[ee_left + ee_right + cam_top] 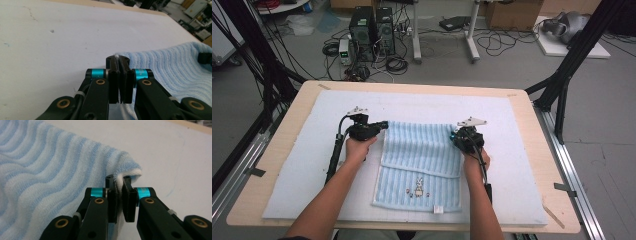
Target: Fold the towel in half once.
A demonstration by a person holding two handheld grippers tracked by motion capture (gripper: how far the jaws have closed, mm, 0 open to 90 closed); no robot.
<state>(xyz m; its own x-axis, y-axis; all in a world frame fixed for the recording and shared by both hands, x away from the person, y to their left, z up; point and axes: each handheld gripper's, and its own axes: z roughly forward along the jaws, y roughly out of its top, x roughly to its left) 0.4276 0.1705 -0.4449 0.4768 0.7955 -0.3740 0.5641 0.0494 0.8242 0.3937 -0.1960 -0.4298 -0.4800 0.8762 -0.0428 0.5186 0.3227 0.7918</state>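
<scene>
**Both grippers pinching the far corners of the blue towel**

My left gripper [384, 125] has its jaws pressed together on the far left corner of the light blue striped towel [422, 165]. In the left gripper view a thin sliver of white hem sticks up between the two black pads at the tips of that gripper [119, 60], and the ribbed cloth [175, 67] runs off to the right over the white mat [62, 37].

My right gripper [455, 136] is clamped on the far right corner. In the right gripper view the edge of the towel [50, 170] is caught between the pads of the gripper [120, 181], with the corner bunched into a small fold just past the tips.

From the high view, the towel lies in the middle of the white mat [302, 165] that covers the wooden bench [282, 125]. Its far part is doubled over towards me, so a folded layer overlaps the near part; that fold's edge crosses the towel about halfway down. On the near part there is a small rabbit design [418, 189], and a little white label [438, 209] sits at the near hem. My left hand [358, 148] is just left of the towel and my right hand [473, 159] just right of it, both at the far end, with the cloth stretched between them.
</scene>
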